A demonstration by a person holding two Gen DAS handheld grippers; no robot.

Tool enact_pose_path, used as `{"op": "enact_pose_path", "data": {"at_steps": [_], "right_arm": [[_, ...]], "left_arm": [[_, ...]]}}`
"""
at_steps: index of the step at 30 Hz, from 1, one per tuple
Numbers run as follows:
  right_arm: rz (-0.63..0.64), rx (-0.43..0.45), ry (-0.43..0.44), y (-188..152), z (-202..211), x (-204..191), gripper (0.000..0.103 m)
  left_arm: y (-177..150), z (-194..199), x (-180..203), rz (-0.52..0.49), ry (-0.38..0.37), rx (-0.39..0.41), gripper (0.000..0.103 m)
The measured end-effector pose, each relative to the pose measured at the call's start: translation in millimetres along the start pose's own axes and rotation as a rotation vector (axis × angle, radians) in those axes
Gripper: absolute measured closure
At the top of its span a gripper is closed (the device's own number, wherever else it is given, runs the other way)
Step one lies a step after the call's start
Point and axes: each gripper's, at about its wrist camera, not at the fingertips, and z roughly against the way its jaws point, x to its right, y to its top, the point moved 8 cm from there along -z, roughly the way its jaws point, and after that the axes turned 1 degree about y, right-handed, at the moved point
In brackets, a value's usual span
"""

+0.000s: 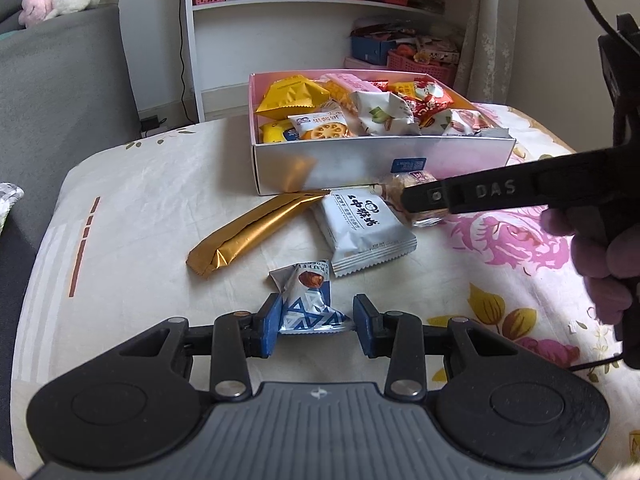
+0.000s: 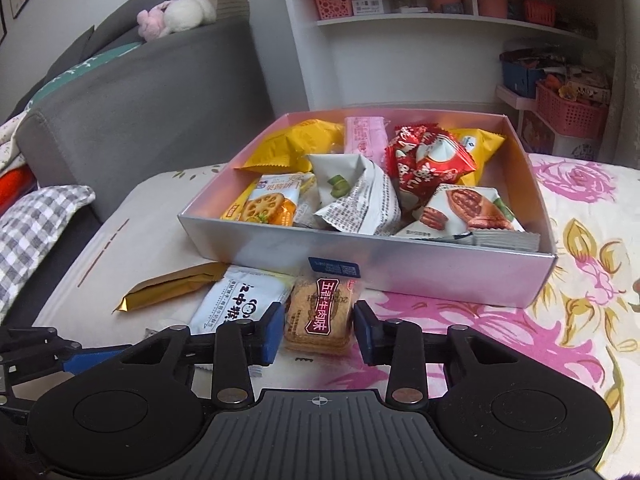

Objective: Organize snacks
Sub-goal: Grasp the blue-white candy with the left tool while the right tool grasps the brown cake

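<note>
A silver box (image 1: 360, 164) (image 2: 400, 270) with a pink inside holds several snack packets. In front of it on the floral cloth lie a gold bar (image 1: 256, 230) (image 2: 172, 286), a white packet (image 1: 362, 226) (image 2: 236, 300), a blue-and-white truffle candy (image 1: 306, 298) and a clear-wrapped biscuit pack (image 2: 320, 312) (image 1: 404, 190). My left gripper (image 1: 315, 320) is open with its blue pads either side of the truffle candy. My right gripper (image 2: 316, 330) (image 1: 412, 204) is open with its pads either side of the biscuit pack.
A grey sofa (image 2: 140, 112) stands at the left with a plush toy (image 2: 176, 16) on its back. A white shelf unit (image 1: 320, 20) and pink baskets (image 2: 568, 114) stand behind the table. A checked cushion (image 2: 36, 228) lies at the left.
</note>
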Motion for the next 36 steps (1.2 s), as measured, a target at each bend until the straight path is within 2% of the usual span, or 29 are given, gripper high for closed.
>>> {"op": "enact_pose_path", "data": {"at_steps": [10, 16, 18, 20, 23, 27, 31, 36], "right_arm": [[0.033, -0.014, -0.017, -14.3, 31.2, 28.4, 0.069], [0.074, -0.012, -0.041, -24.6, 40.4, 37.0, 0.061], [0.088, -0.012, -0.049, -25.0, 39.7, 36.7, 0.053], [0.101, -0.014, -0.056, -25.4, 37.6, 35.0, 0.052], [0.097, -0.013, -0.056, -24.8, 34.1, 31.9, 0.053], [0.139, -0.014, -0.078, -25.7, 29.0, 26.5, 0.068], [0.155, -0.022, -0.079, -24.3, 29.4, 24.4, 0.069], [0.081, -0.041, -0.027, -21.5, 37.3, 28.3, 0.069]], "left_arm": [[-6.7, 5.2, 1.5, 0.011, 0.006, 0.016, 0.067], [-3.4, 2.0, 1.7, 0.056, 0.034, 0.023, 0.066], [-3.1, 1.9, 0.9, 0.078, 0.041, 0.019, 0.066], [-3.2, 1.9, 0.9, 0.094, 0.052, 0.012, 0.066], [-2.7, 1.8, 2.0, 0.105, 0.076, 0.0, 0.068], [0.7, 2.9, 2.1, 0.145, 0.075, -0.016, 0.07], [1.7, 3.6, 2.5, 0.171, 0.059, -0.036, 0.071], [10.1, 15.3, 5.2, 0.194, 0.02, -0.01, 0.071]]}}
